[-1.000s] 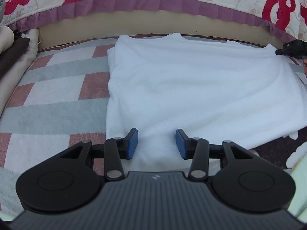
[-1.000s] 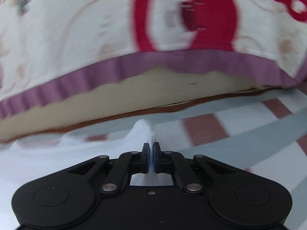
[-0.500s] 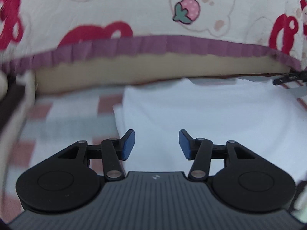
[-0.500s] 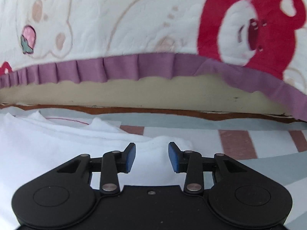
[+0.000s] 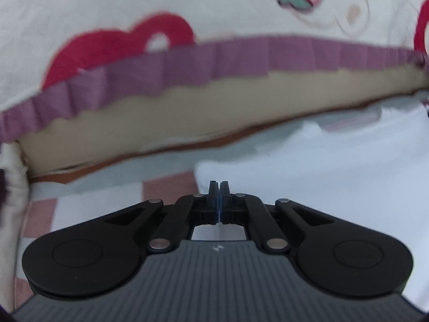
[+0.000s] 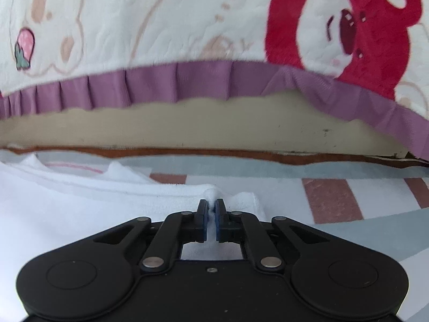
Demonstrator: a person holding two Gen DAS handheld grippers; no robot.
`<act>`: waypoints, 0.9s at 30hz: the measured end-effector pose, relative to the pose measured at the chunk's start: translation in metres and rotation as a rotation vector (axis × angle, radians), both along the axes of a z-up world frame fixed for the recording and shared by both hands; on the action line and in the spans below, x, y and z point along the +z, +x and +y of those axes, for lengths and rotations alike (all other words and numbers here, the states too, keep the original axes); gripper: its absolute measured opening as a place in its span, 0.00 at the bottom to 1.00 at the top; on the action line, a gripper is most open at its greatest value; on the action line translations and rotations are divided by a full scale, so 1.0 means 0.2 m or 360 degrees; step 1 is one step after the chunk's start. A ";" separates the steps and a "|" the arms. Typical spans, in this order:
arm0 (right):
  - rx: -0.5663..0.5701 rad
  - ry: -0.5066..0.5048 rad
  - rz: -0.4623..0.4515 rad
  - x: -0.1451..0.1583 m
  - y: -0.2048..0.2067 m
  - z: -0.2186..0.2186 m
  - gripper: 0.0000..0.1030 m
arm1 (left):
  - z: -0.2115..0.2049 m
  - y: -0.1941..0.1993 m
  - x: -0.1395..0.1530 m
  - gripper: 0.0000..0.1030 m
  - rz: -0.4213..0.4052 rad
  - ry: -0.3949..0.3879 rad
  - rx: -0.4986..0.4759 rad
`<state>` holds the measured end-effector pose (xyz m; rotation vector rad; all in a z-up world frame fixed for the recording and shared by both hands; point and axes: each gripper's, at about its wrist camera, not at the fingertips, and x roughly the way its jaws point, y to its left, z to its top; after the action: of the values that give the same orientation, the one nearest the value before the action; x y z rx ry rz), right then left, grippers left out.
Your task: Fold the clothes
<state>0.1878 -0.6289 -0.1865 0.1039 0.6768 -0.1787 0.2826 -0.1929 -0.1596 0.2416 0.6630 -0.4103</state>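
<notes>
White shirt point(image 6: 80, 209) flat on checked bed point(image 6: 348, 230), right claw point(image 6: 211, 209) pinching its far corner, left claw point(image 5: 219, 187) closed at its edge, cloth unseen between: uneven lift risks skewed fold.

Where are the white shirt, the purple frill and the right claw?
white shirt point(image 6: 67, 204): right wrist view, flat front panel.
purple frill point(image 6: 150, 86): right wrist view, pleated middle stretch.
right claw point(image 6: 211, 209): right wrist view, between fingertips, pinching shirt edge.

Both grippers, open half a second ago, have closed: the left gripper point(image 5: 219, 187) at the white shirt's point(image 5: 321, 187) nine o'clock corner, the right gripper point(image 6: 212, 206) pinching its three o'clock corner.
</notes>
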 end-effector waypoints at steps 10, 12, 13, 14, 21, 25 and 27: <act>-0.0281 0.0436 -0.0042 0.01 0.05 -0.15 0.02 | 0.18 0.07 0.03 0.00 0.0090 -0.0445 0.0200; -0.0322 0.0506 -0.0098 0.02 0.04 -0.16 0.02 | 0.18 0.07 0.04 0.00 0.0043 -0.0418 0.0226; -0.0310 0.0514 -0.0155 0.04 0.02 -0.16 0.02 | 0.17 0.06 0.04 0.00 0.0005 -0.0391 0.0229; -0.0306 0.0509 -0.0216 0.07 0.01 -0.15 0.02 | 0.15 0.05 0.05 0.00 -0.0036 -0.0358 0.0221; -0.0203 0.0278 -0.0092 0.04 0.07 -0.11 0.05 | 0.10 0.09 0.00 0.00 0.0010 -0.0155 0.0356; -0.0124 -0.0013 -0.0098 0.10 0.02 0.04 0.29 | 0.13 0.01 0.05 0.02 -0.0057 -0.0113 0.0444; 0.0032 -0.0108 -0.0092 0.13 -0.02 0.14 0.45 | 0.07 -0.08 0.11 0.05 -0.0089 -0.0156 0.0266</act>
<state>0.1841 -0.6019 -0.1609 0.0372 0.6133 -0.1782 0.2656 -0.1786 -0.1374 0.1035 0.6015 -0.2740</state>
